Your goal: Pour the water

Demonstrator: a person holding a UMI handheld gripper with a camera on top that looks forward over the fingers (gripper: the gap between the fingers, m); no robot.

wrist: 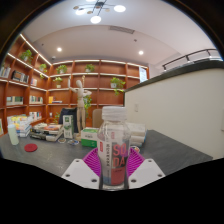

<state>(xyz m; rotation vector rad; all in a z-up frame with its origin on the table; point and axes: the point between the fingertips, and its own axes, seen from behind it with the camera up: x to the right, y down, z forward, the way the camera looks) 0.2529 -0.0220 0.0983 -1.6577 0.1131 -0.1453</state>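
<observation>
**Clear bottle clamped between the claw's pads**

A clear plastic bottle stands upright right between the two fingers of the gripper. It has a white cap on top and a pink label around its middle. The magenta pads press against it from both sides, with no gap showing on either side, so the claw is closed on the bottle and holds it. The bottle's lower part is hidden between the fingers, so whether it touches the surface below cannot be told.

Just beyond the fingers stretches a grey table. Ahead and to the left of the claw, a small red lid lies flat on the table. Further left and beyond it stands a white cup. Ahead of the claw, a little left of the bottle, a cluster of bottles and containers sits on the far part of the table, too small to tell apart. Just behind the held bottle, to the right, a clear container stands near.

Well beyond the table, wooden shelves with green plants line the back wall. To the right of the claw rises a white counter wall. Round ceiling lights glow overhead.
</observation>
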